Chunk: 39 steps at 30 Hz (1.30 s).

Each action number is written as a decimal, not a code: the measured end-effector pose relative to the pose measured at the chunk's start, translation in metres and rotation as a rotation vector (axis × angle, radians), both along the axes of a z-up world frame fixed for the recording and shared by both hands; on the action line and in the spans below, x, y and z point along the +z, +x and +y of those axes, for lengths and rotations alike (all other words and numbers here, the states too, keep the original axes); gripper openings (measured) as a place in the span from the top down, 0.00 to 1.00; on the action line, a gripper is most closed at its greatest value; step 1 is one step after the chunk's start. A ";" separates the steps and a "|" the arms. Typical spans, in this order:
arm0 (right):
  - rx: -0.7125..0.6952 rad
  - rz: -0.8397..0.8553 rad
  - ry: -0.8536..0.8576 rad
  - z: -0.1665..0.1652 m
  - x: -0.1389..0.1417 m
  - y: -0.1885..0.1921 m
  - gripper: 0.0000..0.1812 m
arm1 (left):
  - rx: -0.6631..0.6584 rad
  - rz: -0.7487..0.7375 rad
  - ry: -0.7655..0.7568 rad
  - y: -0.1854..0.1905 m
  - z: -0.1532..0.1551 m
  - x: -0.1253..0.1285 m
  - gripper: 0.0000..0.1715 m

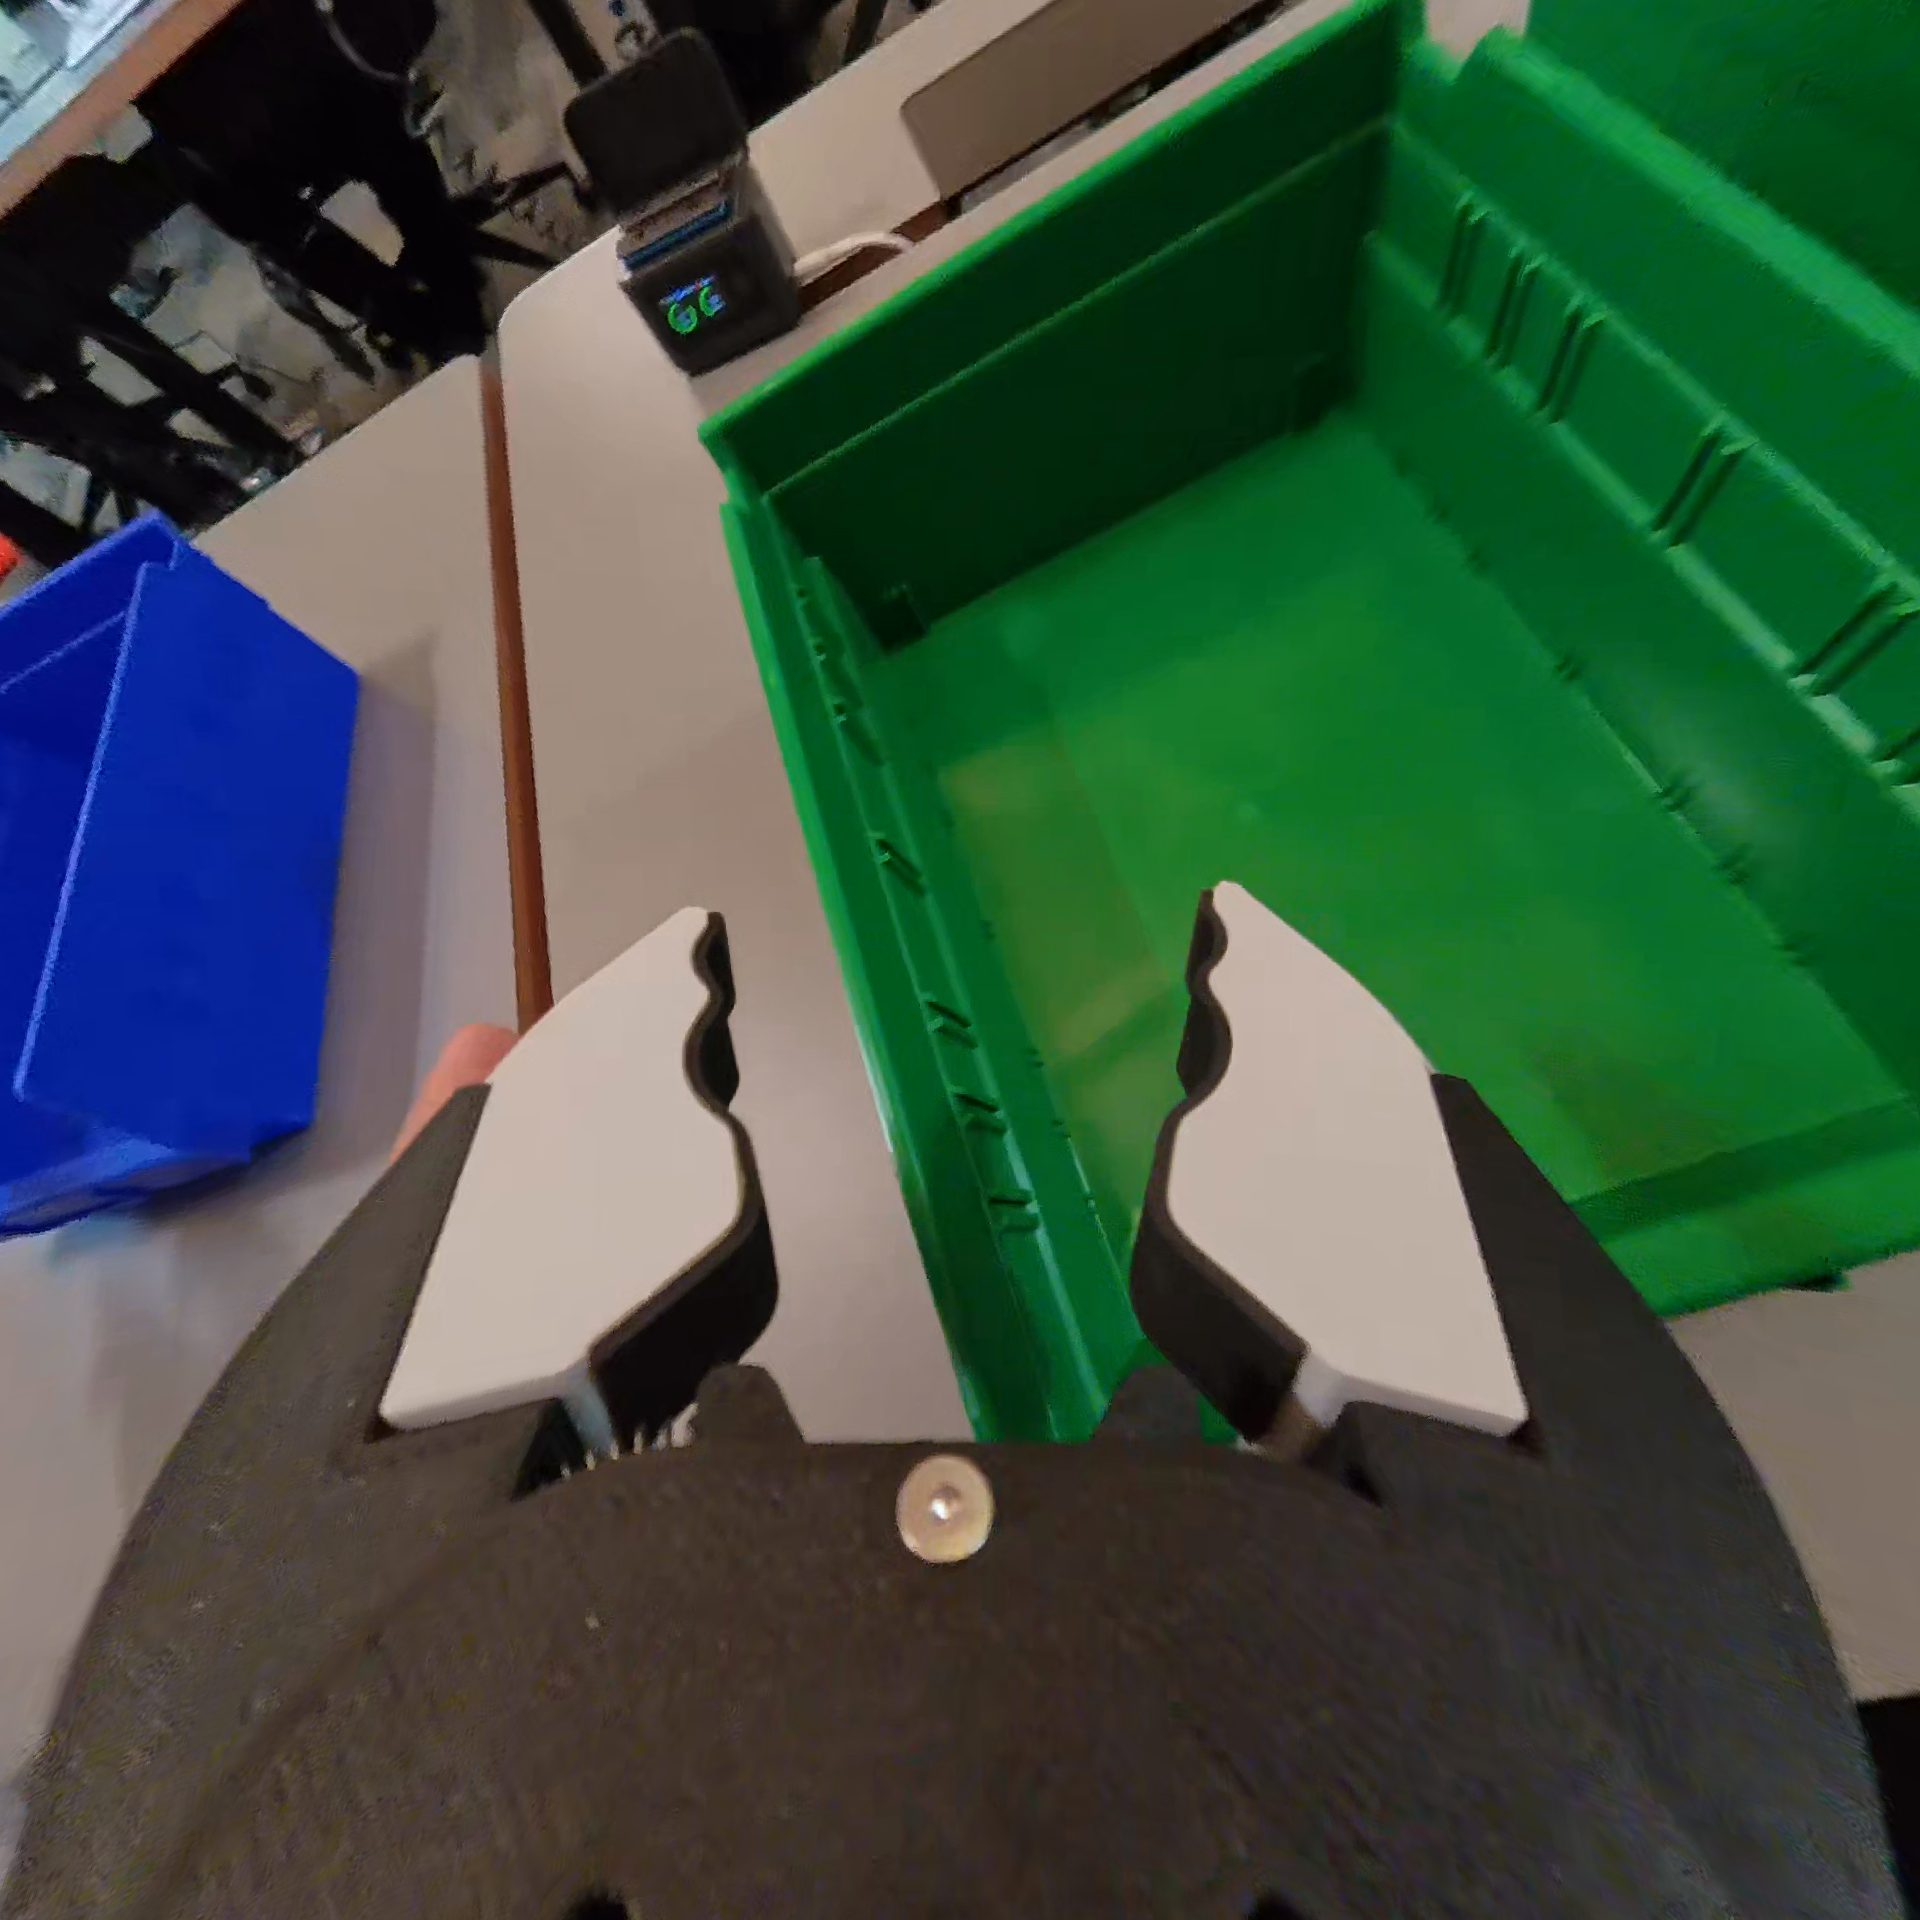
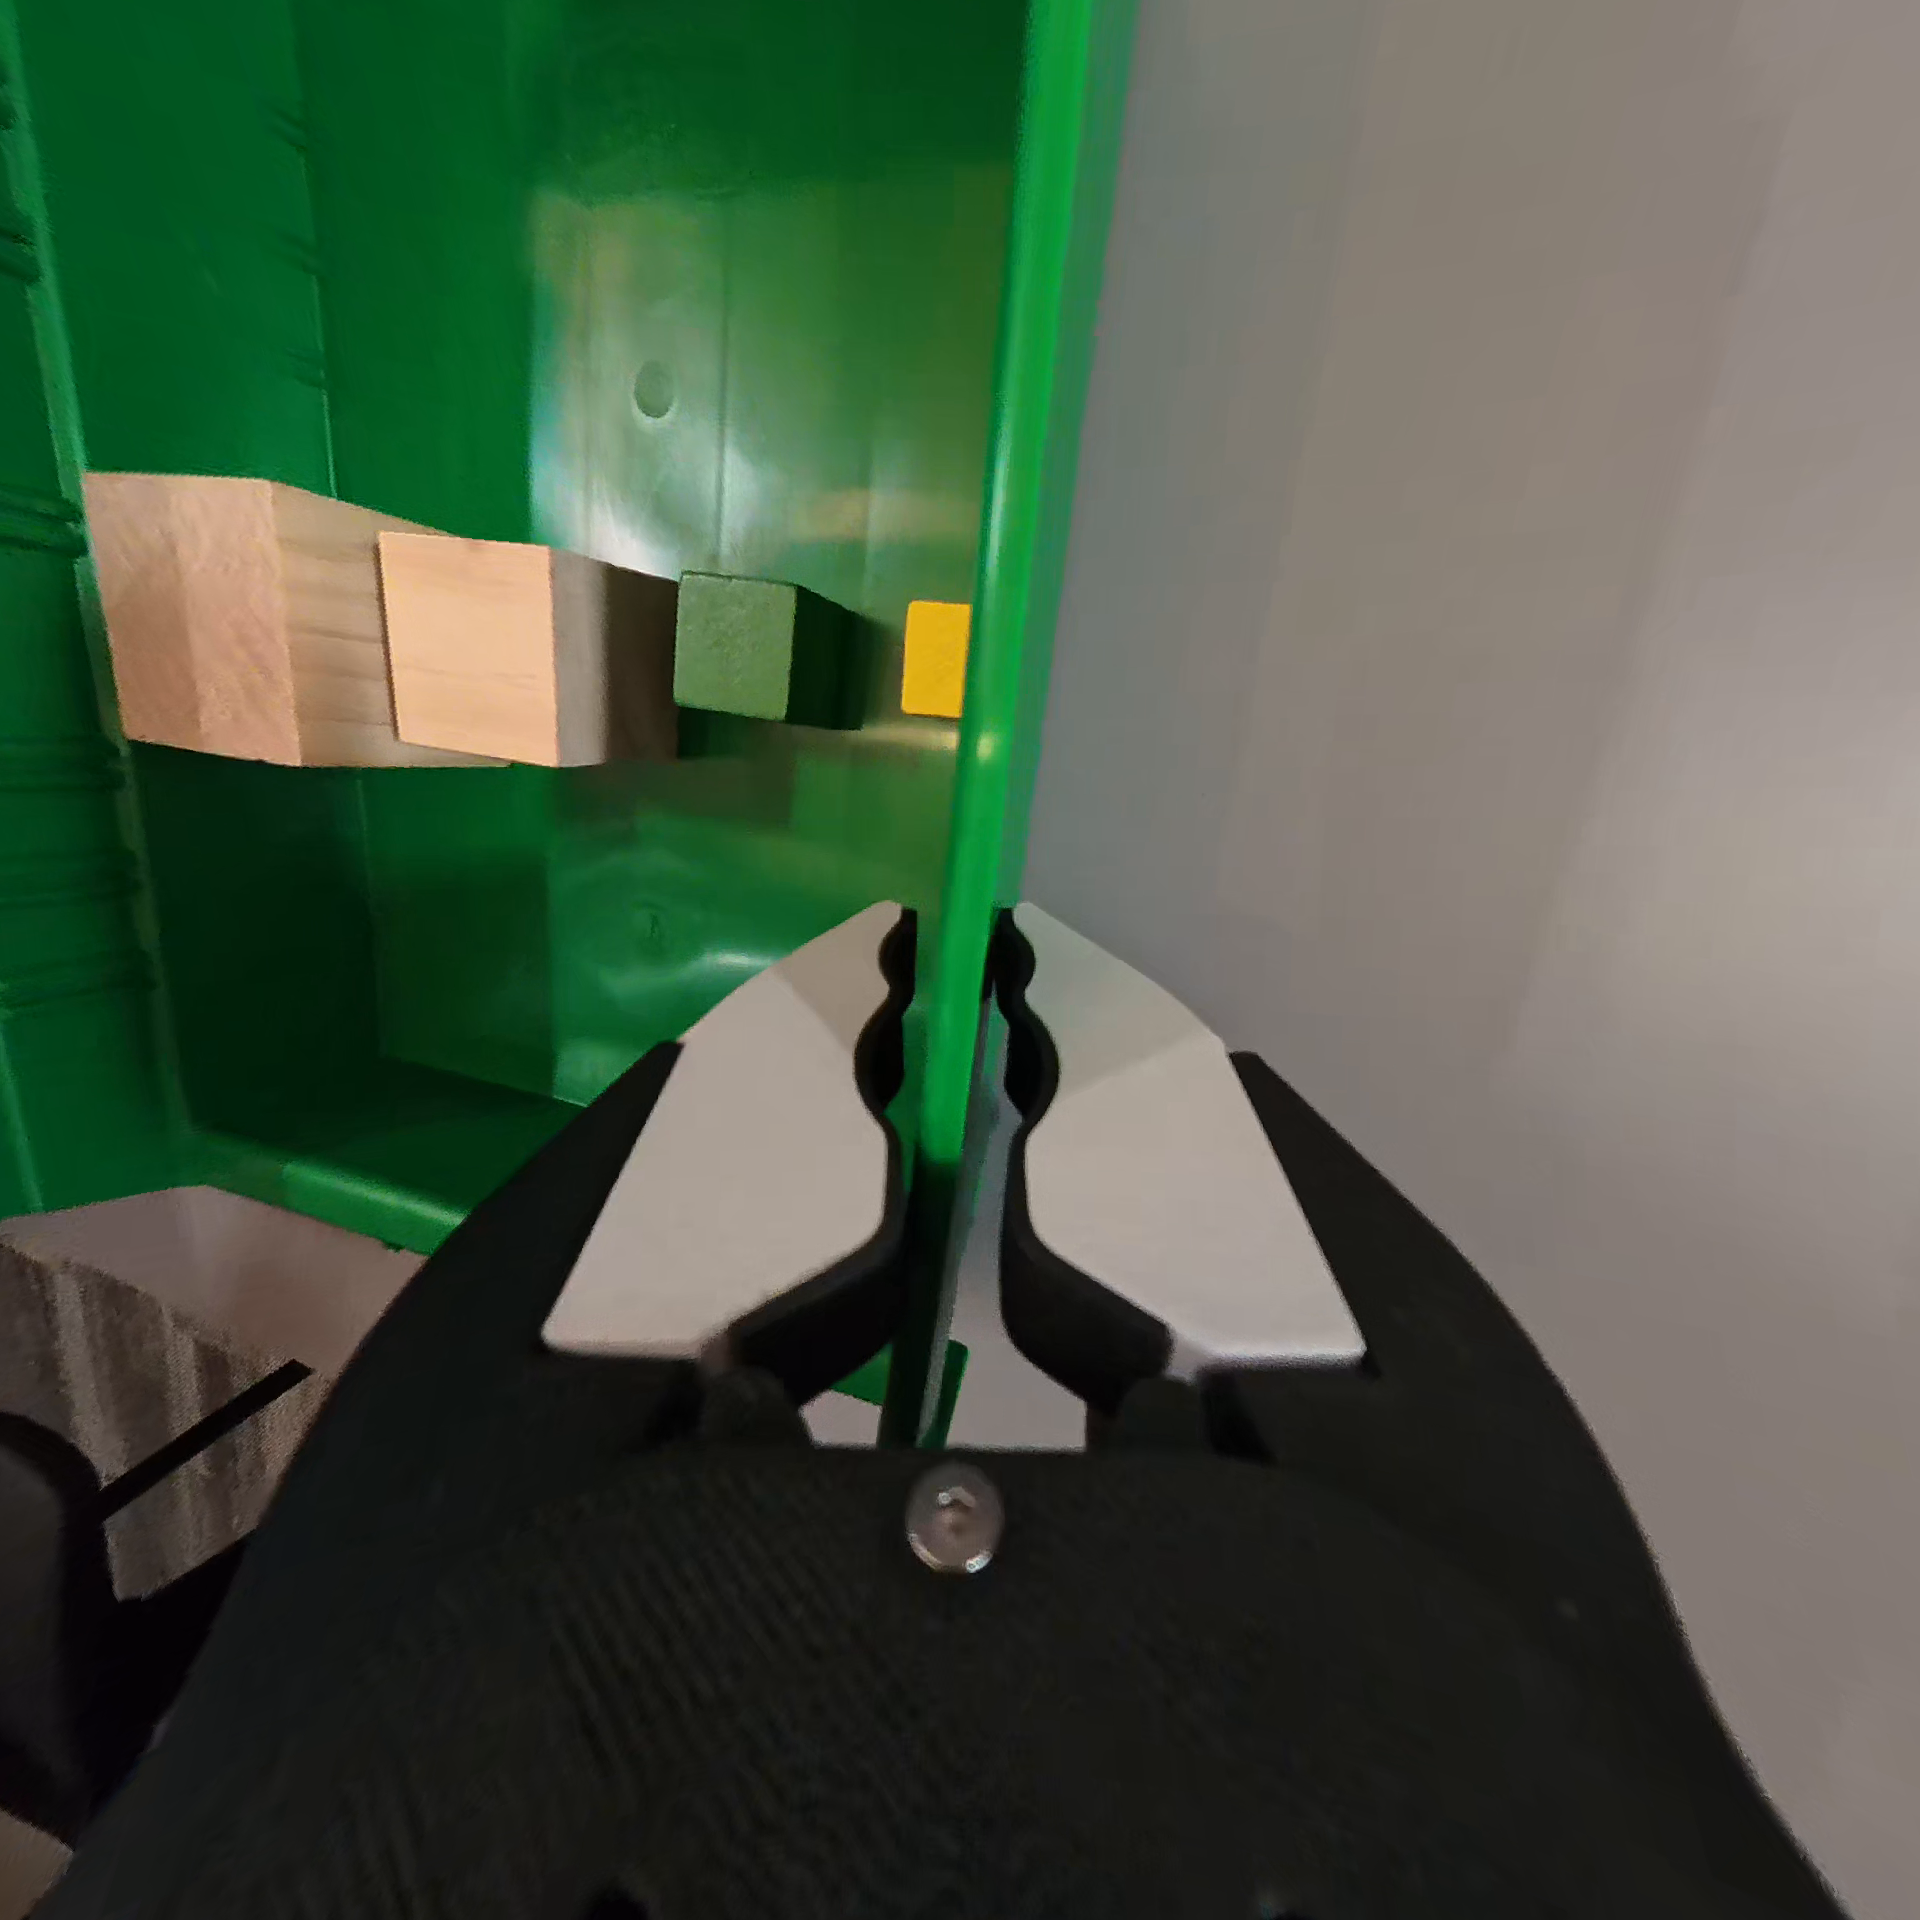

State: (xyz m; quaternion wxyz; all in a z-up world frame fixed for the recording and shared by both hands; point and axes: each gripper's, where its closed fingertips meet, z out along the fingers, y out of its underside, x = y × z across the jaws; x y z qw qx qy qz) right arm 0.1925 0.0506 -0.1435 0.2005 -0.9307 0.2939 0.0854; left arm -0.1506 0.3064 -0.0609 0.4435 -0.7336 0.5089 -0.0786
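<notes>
Left gripper (image 1: 961, 920) spread wide, empty, straddling the side wall of one green plastic bin (image 1: 894, 873). Right gripper (image 2: 954, 914) clamps a second green bin's wall (image 2: 992, 623); four blocks inside: two plain wooden (image 2: 473, 649), one green (image 2: 736, 644), one yellow (image 2: 935, 660).

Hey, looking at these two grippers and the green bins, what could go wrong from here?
1. The right gripper pinches only the thin side wall of a green plastic bin; it may slip or flex.
2. Two pale wooden blocks, a dark green cube and a yellow cube sit loose inside and could slide.
3. The open left gripper straddles the empty green bin's wall and could knock it.
</notes>
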 end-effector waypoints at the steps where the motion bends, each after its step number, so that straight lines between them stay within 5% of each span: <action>1: 0.010 0.007 0.008 0.003 0.000 -0.005 0.91 | 0.018 0.006 -0.003 -0.002 0.003 -0.002 0.50; 6: 0.065 0.038 0.035 0.015 0.002 -0.028 0.87 | 0.099 0.026 -0.139 -0.009 0.015 -0.018 0.51; 9: 0.096 0.061 0.058 0.018 0.004 -0.038 0.84 | 0.099 0.102 -0.238 -0.011 0.015 -0.035 0.66; 20: 0.209 0.151 0.136 0.022 0.008 -0.059 0.76 | 0.171 0.357 -0.268 -0.024 0.034 -0.077 0.75; 30: 0.262 0.164 0.181 0.023 0.010 -0.063 0.70 | 0.173 0.167 -0.625 -0.014 0.019 -0.084 0.94; 39: 0.273 0.186 0.203 0.024 0.012 -0.064 0.68 | 0.186 0.100 -0.636 -0.024 0.029 -0.073 0.94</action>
